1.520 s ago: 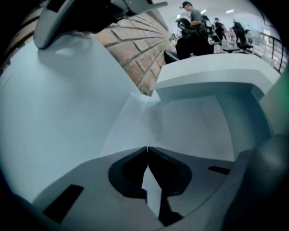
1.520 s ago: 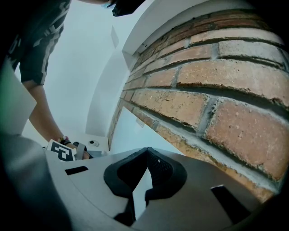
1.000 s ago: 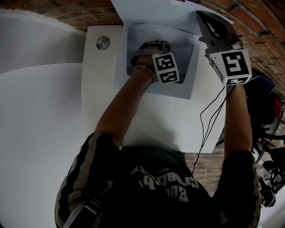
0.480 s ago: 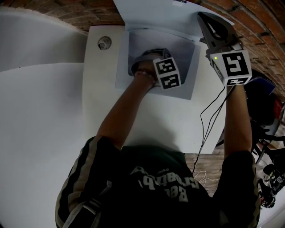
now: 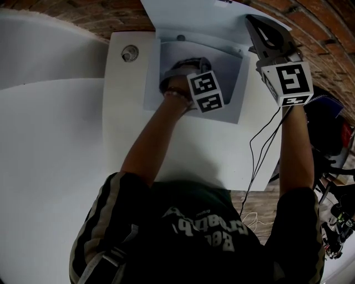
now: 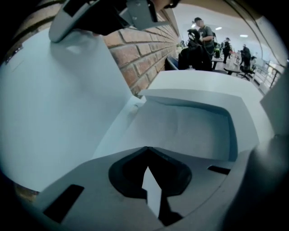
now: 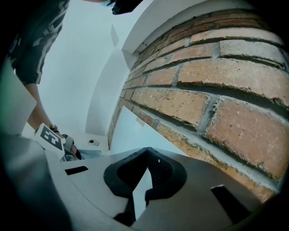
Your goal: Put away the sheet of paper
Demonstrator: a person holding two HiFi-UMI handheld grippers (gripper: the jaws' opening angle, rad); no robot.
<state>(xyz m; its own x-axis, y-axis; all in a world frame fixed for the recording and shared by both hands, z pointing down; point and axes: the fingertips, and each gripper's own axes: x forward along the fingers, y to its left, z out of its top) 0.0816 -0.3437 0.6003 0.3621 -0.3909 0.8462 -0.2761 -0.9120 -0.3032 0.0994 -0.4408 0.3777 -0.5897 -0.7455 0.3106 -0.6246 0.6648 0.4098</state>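
- My left gripper (image 6: 147,153) is the nearer one. The white sheet of paper (image 6: 180,131) lies straight ahead of its jaws and spreads away from them across the recessed compartment (image 6: 194,97) in the white tabletop (image 5: 183,150).
- Those jaws are closed on a thin white sliver, which I take for the sheet's near edge.
- My right gripper (image 7: 145,153) is off to the side by the red brick wall (image 7: 216,90), jaws clamped on the edge of the raised white hinged lid (image 5: 194,16).
- The sheet looks flat and faintly rippled, sagging into the recess. I can't judge its long axis.
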